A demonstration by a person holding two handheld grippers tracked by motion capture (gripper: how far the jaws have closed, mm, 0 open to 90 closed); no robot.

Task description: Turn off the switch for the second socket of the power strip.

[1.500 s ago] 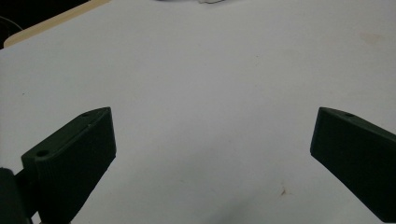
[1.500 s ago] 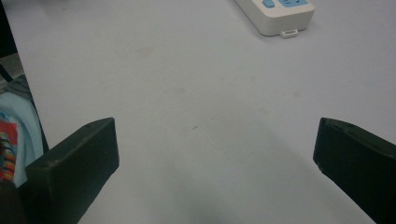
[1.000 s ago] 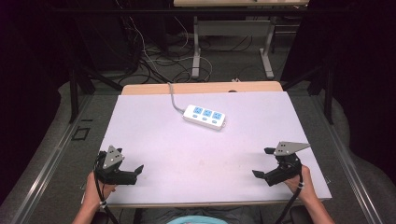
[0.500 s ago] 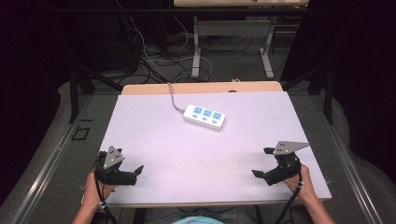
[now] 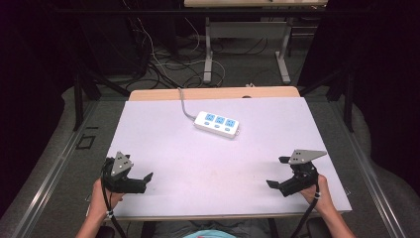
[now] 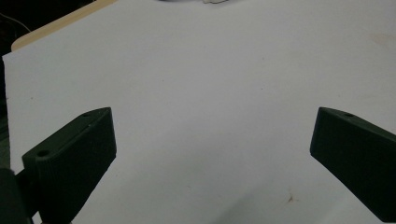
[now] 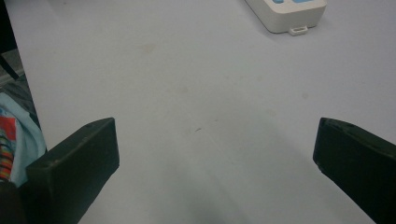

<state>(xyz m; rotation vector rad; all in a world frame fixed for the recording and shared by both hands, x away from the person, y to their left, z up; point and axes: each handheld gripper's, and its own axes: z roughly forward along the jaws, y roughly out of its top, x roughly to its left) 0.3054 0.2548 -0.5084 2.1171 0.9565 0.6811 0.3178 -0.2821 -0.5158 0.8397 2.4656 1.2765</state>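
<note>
Currently I am holding both grippers low over the near edge of the desk (image 5: 163, 124), the left gripper (image 5: 141, 179) at the near left and the right gripper (image 5: 278, 172) at the near right, each with its fingers (image 6: 74, 158) spread wide apart on nothing. I am judging this as the start position. Next, I am expecting a reach forward to the power strip (image 5: 217, 124), lying far centre, well apart from both.
</note>
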